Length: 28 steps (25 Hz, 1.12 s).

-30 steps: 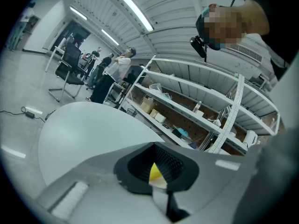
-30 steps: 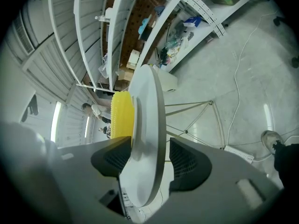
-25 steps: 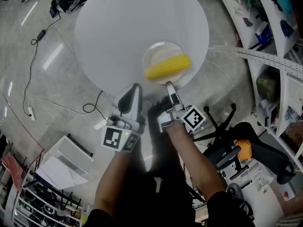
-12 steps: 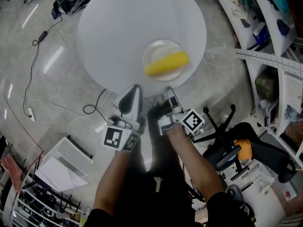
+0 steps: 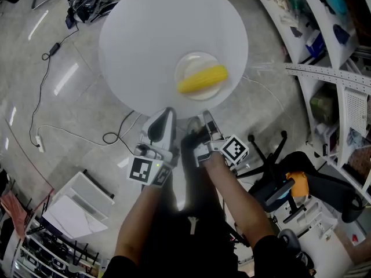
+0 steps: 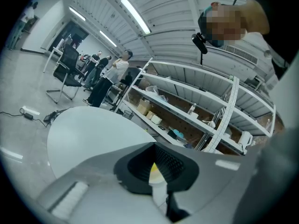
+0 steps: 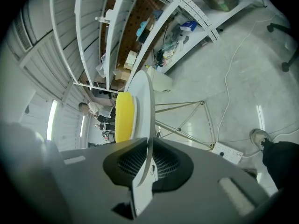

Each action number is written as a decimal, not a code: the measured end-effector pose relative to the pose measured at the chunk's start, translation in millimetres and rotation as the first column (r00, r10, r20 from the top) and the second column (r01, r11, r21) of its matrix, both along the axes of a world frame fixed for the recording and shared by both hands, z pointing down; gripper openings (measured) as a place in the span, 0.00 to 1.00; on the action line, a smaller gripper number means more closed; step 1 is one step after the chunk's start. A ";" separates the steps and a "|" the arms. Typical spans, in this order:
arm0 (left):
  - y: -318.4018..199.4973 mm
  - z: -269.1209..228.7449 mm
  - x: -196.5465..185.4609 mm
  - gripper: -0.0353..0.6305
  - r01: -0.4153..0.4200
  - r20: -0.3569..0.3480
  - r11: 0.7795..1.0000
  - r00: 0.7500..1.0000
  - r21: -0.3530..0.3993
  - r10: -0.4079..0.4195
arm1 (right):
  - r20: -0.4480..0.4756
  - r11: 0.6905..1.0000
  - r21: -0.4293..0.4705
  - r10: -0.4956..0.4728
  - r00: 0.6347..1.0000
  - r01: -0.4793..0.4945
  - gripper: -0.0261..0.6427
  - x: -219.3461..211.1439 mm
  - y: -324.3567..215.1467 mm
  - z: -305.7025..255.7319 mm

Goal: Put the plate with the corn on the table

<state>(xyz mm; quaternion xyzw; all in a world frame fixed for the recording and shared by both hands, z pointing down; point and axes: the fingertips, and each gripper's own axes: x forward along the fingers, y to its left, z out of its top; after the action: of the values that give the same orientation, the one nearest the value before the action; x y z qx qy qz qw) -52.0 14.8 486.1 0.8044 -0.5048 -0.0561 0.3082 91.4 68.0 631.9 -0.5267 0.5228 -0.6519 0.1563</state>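
lengthwise, corn runs left to right across the plate.

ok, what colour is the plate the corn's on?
The plate is plain white, no pattern. It shows best in the head view.

left gripper closed; right gripper just closing, empty.

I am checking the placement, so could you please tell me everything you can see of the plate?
The plate is round, white and shallow, with a raised rim, ceramic or plastic by its look. It lies flat, right way up, on the round white table, toward its near right edge. One yellow corn cob lies slanted across its middle. Only the cob and the table touch it.
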 end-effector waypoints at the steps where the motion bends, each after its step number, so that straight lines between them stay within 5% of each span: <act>1: -0.1 -0.9 -0.3 0.06 -0.003 0.000 1.000 1.000 0.002 0.003 | -0.001 1.000 0.002 -0.002 1.000 0.002 0.10 -0.7 1.7 -1.6; 11: -2.8 -26.5 -3.1 0.06 -0.017 0.017 1.000 1.000 0.019 0.017 | -0.028 0.999 -0.042 -0.031 0.999 0.030 0.06 -3.9 14.8 -20.9; 16: -2.5 -42.4 -1.6 0.06 -0.034 0.041 0.999 0.999 0.021 0.033 | -0.036 0.995 0.026 -0.098 0.995 0.099 0.05 -15.0 2.5 -45.6; 28: -7.7 -86.3 -11.7 0.06 -0.005 0.067 0.999 0.998 0.037 0.003 | -0.270 0.946 0.059 -0.293 0.917 0.320 0.05 -25.9 -16.5 -86.1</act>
<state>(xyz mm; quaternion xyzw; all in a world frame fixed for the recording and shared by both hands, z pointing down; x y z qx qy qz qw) -63.7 7.0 399.8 0.8124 -0.5120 -0.0378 0.2764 65.4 51.5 545.7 -0.5098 0.6473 -0.5666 0.0096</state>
